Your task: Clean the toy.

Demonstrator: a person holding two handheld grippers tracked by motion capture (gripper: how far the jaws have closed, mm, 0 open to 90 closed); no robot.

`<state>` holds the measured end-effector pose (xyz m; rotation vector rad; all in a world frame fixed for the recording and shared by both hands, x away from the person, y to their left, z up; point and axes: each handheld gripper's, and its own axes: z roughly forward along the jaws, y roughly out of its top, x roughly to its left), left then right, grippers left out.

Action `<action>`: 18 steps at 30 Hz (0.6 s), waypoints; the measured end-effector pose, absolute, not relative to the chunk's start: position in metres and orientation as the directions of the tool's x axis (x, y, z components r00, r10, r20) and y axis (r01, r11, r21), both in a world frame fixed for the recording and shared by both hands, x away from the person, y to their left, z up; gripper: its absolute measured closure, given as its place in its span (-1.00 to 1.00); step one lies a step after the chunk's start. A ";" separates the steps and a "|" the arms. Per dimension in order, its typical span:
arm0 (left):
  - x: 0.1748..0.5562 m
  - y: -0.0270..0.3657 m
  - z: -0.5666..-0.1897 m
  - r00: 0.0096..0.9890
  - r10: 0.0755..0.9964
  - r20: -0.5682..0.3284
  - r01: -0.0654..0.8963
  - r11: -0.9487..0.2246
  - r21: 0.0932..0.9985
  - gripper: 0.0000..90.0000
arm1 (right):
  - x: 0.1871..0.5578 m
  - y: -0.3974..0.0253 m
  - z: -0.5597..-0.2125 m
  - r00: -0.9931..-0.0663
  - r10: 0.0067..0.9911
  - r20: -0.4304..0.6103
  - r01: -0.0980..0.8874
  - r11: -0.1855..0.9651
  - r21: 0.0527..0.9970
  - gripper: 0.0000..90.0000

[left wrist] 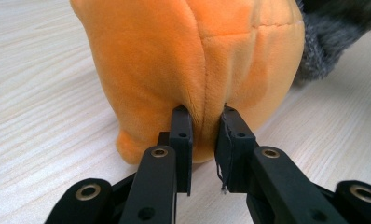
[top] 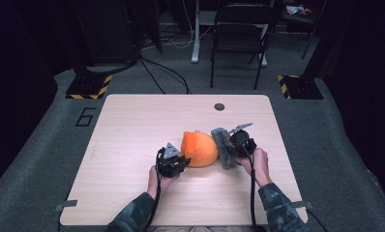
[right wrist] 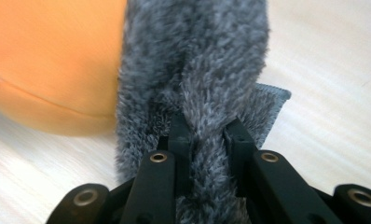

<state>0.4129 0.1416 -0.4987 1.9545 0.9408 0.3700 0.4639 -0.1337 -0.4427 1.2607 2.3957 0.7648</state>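
Presently, the orange plush (top: 199,149) is seen mid-bench (top: 132,121), its seam pinched by the left tongs (left wrist: 203,128) at its near left. The grey furry piece (right wrist: 197,70), touching its right side, is clamped by the right tongs (right wrist: 207,135).

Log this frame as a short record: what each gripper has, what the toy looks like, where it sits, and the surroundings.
Left gripper: shut on a pinch of the orange plush body, along a seam
Right gripper: shut on the grey fuzzy part
Toy: orange rounded plush with a grey furry piece at its right end; the two parts touch
Position: resting on the wooden table, near the middle of the person's side
Hands: one on each gripper, forearms in patterned sleeves
Background: folding chair on the floor beyond the table
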 end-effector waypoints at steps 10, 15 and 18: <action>0.413 0.142 -0.499 0.660 0.744 -0.105 0.467 -0.296 0.833 0.68 | 0.446 -0.111 -0.417 -0.633 0.774 0.002 0.557 0.454 0.695 0.71; 0.412 0.141 -0.497 0.666 0.740 -0.091 0.456 -0.308 0.835 0.59 | 0.451 -0.106 -0.432 -0.633 0.774 -0.032 0.557 0.483 0.675 0.71; 0.411 0.140 -0.495 0.668 0.741 -0.064 0.446 -0.330 0.832 0.43 | 0.454 -0.111 -0.436 -0.625 0.780 -0.024 0.566 0.475 0.674 0.71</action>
